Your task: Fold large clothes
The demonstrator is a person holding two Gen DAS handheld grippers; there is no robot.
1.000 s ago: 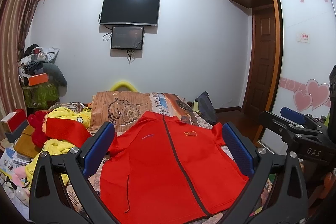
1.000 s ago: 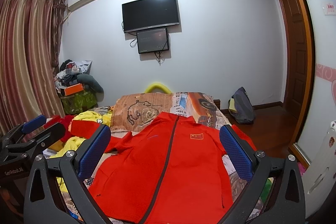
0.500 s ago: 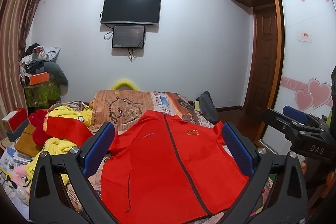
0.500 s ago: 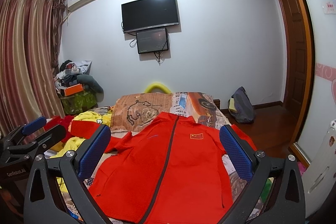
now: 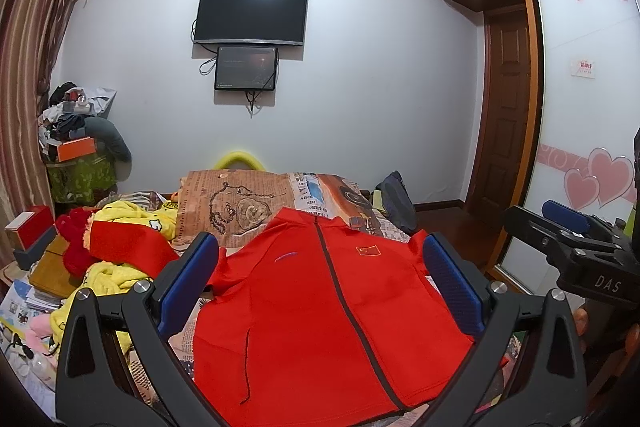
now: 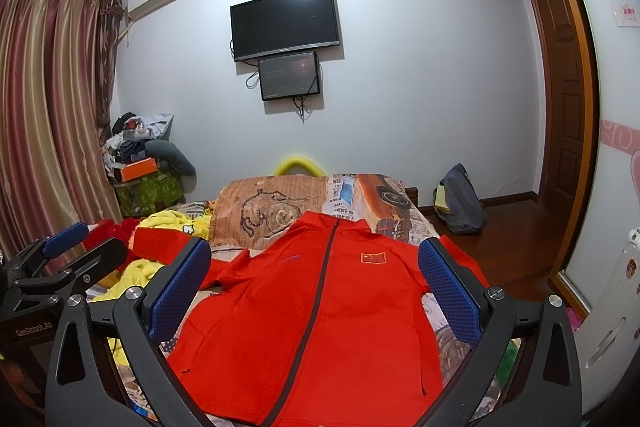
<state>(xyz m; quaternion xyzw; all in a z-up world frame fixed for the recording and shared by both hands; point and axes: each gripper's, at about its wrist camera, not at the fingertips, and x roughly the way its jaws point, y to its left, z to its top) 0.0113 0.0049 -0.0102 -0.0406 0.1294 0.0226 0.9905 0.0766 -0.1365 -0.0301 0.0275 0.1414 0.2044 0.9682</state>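
Observation:
A red zip-up jacket [image 5: 332,311] lies flat, front up, on the bed [image 5: 240,199], with a dark zipper down the middle and a small flag badge on the chest. Its sleeves are tucked in at the sides. My left gripper [image 5: 320,291] hovers above the jacket's lower half, open, nothing between its blue pads. The right gripper [image 6: 316,291] also hangs open over the jacket [image 6: 316,327]. Each gripper shows at the edge of the other's view: the right one [image 5: 568,239] at the right, the left one [image 6: 68,255] at the left.
A pile of yellow and red clothes [image 5: 116,243] lies on the bed's left side. Boxes and clutter [image 5: 76,147] stack in the left corner by the curtain. A dark backpack [image 6: 460,203] stands on the wooden floor right of the bed. A wardrobe door [image 5: 584,115] is at the right.
Both grippers have stayed open and nearly still. The left view has drifted slightly, and the jacket has not moved.

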